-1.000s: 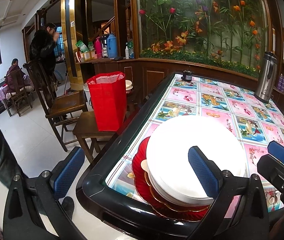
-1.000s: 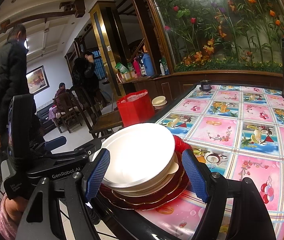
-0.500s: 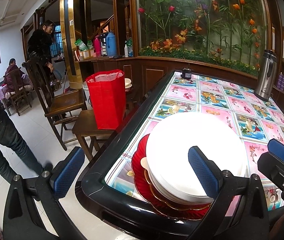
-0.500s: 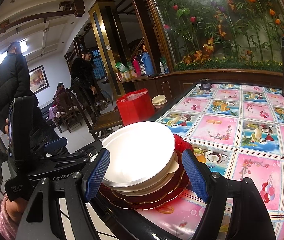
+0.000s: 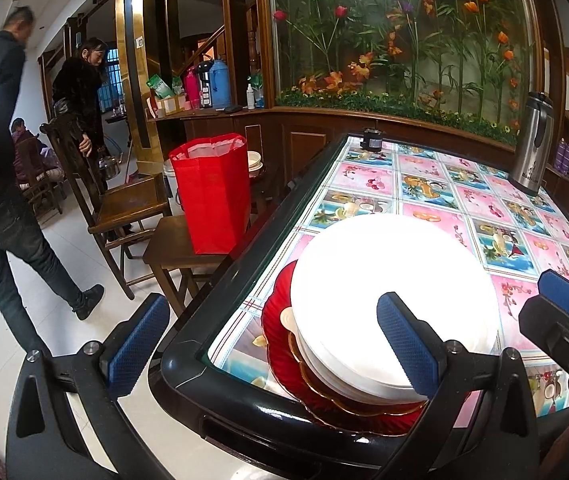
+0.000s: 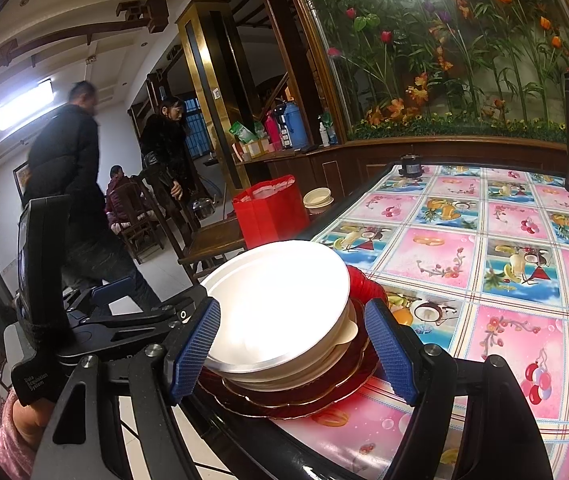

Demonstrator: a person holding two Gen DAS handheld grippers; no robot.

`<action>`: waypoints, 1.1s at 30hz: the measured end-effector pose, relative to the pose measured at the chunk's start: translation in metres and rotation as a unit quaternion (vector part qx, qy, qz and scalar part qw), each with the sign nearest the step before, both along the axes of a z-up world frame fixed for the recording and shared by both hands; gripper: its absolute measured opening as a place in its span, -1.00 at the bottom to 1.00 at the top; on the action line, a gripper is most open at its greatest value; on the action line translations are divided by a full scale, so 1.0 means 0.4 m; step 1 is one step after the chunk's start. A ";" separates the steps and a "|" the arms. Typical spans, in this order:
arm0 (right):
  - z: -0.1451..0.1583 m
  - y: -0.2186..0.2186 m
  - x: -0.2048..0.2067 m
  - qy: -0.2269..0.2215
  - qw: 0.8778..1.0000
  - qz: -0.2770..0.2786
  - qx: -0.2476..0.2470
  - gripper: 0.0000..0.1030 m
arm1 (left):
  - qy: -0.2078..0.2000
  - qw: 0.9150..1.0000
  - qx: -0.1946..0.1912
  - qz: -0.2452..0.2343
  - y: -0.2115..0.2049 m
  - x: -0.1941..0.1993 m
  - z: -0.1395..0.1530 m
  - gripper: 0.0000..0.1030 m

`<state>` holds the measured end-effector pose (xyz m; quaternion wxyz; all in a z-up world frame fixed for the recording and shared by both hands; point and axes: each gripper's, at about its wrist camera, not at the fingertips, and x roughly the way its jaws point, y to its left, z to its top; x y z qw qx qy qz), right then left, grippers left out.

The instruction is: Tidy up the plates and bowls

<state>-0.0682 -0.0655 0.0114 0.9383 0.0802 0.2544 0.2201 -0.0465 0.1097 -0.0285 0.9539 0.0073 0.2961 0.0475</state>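
A stack of plates stands at the near corner of the table, with a white plate (image 5: 392, 296) on top and a red ribbed plate (image 5: 280, 332) at the bottom. My left gripper (image 5: 272, 344) is open and wide. One of its fingers hangs off the table's edge and the other is in front of the stack. In the right wrist view my right gripper (image 6: 292, 352) is open, with its blue pads either side of the stack's (image 6: 280, 300) near edge. No pad visibly presses on a plate. The left gripper (image 6: 148, 304) shows at the stack's left.
The table (image 5: 436, 192) has a bright fruit-pattern cloth and a black rim. A steel thermos (image 5: 532, 148) and a small black object (image 5: 371, 140) stand at the far end. A red bag (image 5: 212, 196) sits on a stool, with chairs and people to the left.
A person in dark clothes has walked across the floor at the left. Neither gripper nor the stack has moved.
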 end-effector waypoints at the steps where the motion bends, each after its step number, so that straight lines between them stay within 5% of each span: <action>1: 0.001 0.000 0.001 0.000 1.000 0.000 0.000 0.48 | 0.001 1.000 0.000 0.000 0.001 0.001 0.000 1.00; 33: -0.010 0.006 0.009 0.006 1.000 0.009 -0.005 0.48 | 0.021 0.999 0.029 0.018 0.033 0.008 -0.034 1.00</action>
